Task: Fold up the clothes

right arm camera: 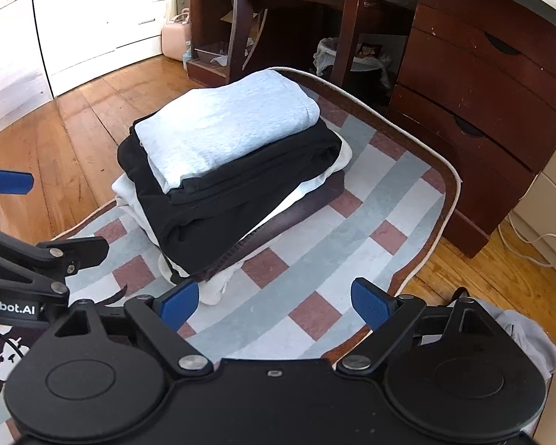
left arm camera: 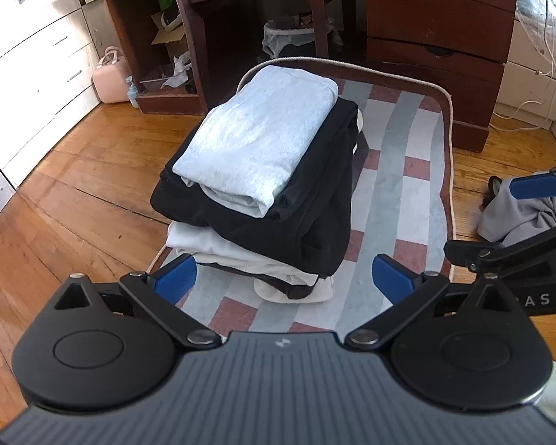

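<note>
- Both my tongs, left gripper [left arm camera: 283, 278] and right gripper [right arm camera: 274, 302], stand apart, empty, just before the folded stack [left arm camera: 255, 181].
- Next I would take the grey garment [left arm camera: 519, 218], right of the stack, by two corners.

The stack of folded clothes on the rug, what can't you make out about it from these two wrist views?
- Stack of folded clothes: far side faces away in both views.
- Bottom layers: squashed under the black garment; how many pieces there are is unclear.
- Rug: near edge hidden by the left gripper and right gripper.
- Grey garment: cut off by the left view's edge.
</note>
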